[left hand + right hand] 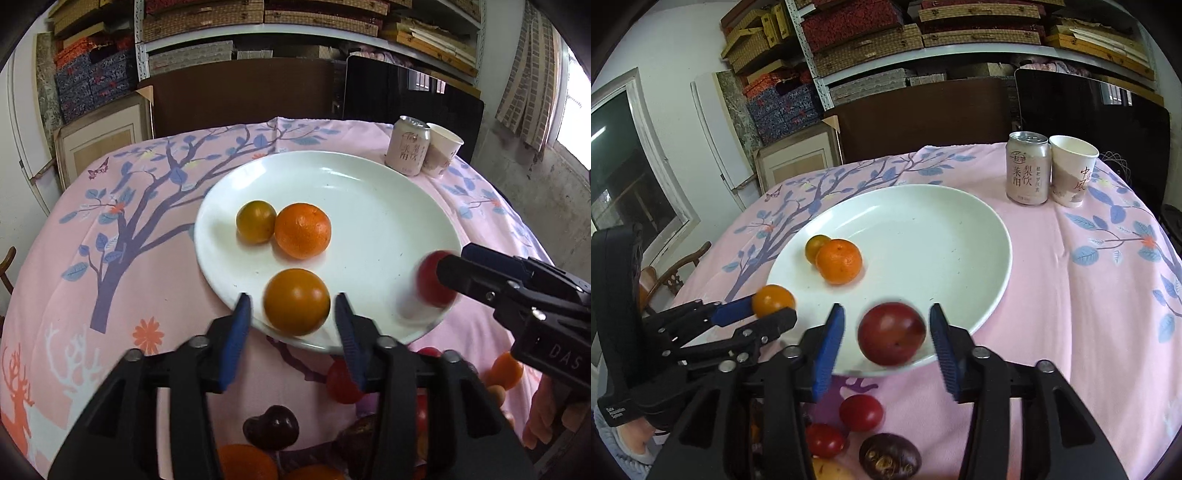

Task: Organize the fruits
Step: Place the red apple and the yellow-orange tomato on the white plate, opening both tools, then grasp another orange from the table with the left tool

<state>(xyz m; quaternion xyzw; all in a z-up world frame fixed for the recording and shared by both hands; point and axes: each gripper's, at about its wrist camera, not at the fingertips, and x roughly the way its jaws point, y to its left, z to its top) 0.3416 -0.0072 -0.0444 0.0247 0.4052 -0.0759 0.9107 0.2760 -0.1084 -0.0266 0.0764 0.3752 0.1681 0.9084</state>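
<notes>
Hovering over the near rim of the round white plate (pixel 369 192), my left claw (pixel 293 314) has its blue-padded jaws parted, a smooth amber-orange fruit (pixel 296 302) sitting between them with a gap on either side, so neither pad presses on it. My right claw (pixel 886 332) is parted the same way around a blurred dark red round fruit (pixel 892 333) at the plate's near edge, clear of both pads. Both fruits rest on or just above the plate; the blur keeps me from telling which.

Farther in, toward the plate's left side, a dimpled orange mandarin (pixel 303 230) touches a smaller yellow-green round fruit (pixel 255 221). The plate lies on a table under a pink cloth printed with a tree and deer (pixel 122 236). At the table's far right corner a pale pink drink can (pixel 1027 168) stands just beside a white paper cup (pixel 1071 170). Along the near edge, off the plate, lie two small red tomatoes (pixel 861 412), a dark purple wrinkled fruit (pixel 889 461) and more orange fruit (pixel 505 370).
</notes>
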